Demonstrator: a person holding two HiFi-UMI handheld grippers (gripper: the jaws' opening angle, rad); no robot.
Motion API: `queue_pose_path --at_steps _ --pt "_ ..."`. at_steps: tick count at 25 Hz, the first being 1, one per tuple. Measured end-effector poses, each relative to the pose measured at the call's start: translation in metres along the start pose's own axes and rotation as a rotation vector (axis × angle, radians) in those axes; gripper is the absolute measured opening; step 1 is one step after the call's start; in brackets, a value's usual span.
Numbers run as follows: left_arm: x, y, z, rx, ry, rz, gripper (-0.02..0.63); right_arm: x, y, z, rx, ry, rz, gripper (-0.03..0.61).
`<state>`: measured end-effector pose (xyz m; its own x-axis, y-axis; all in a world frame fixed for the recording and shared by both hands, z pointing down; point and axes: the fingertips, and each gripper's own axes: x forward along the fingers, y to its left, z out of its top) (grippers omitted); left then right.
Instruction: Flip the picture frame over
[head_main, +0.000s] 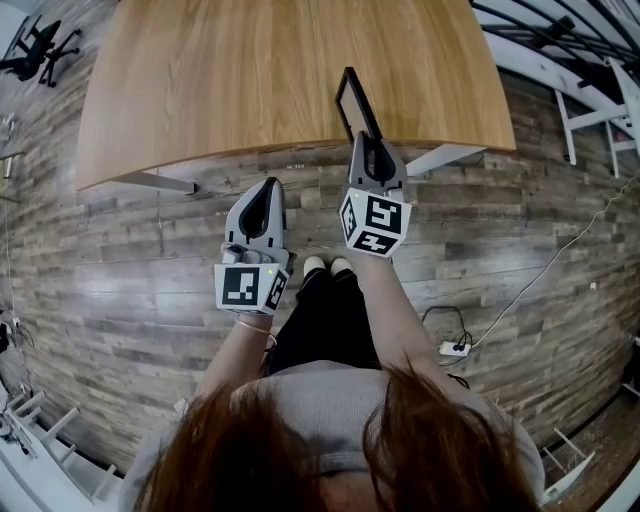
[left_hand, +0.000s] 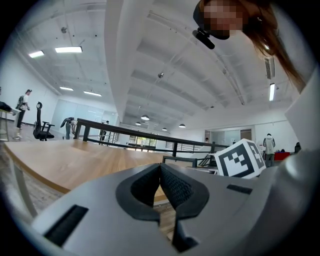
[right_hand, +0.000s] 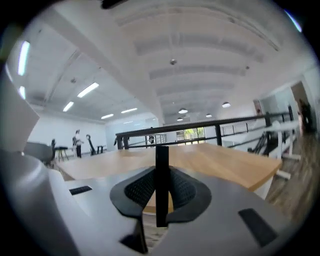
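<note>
A black picture frame stands on edge above the near edge of the wooden table, its pale face turned left. My right gripper is shut on its near edge. In the right gripper view the picture frame shows edge-on as a thin black upright bar pinched between the two pads. My left gripper hangs lower, short of the table's front edge, to the left of the right one. In the left gripper view the left gripper has its jaws together with nothing between them.
The table's front edge runs just ahead of both grippers, over a white table leg. Plank floor lies below, with a white power strip and cable at the right. An office chair stands far left. A black railing runs beyond the table.
</note>
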<state>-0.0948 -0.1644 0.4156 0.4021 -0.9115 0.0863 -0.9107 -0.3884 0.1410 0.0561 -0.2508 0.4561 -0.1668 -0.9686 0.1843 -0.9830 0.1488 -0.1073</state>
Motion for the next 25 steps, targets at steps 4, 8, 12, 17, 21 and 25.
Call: queue_pose_path --at_steps 4,8,12,17,21,25 --pt "-0.004 0.007 -0.001 0.003 -0.003 0.013 0.006 -0.002 0.026 0.003 -0.540 -0.021 0.039 0.081" --pt "-0.007 0.018 0.000 0.003 -0.004 0.040 0.006 0.003 0.045 -0.009 -0.893 -0.015 0.035 0.081" --pt "-0.008 0.025 0.004 0.003 -0.009 0.058 0.006 0.006 0.059 -0.023 -1.077 0.009 0.020 0.081" --pt "-0.008 0.031 0.003 0.004 0.002 0.068 0.006 0.015 0.069 -0.055 -1.247 0.093 0.074 0.081" --pt "-0.011 0.032 -0.002 -0.006 0.007 0.075 0.006 0.019 0.071 -0.072 -1.289 0.181 0.113 0.081" --pt "-0.008 0.034 -0.003 -0.006 0.010 0.071 0.006 0.027 0.075 -0.084 -1.357 0.265 0.142 0.083"
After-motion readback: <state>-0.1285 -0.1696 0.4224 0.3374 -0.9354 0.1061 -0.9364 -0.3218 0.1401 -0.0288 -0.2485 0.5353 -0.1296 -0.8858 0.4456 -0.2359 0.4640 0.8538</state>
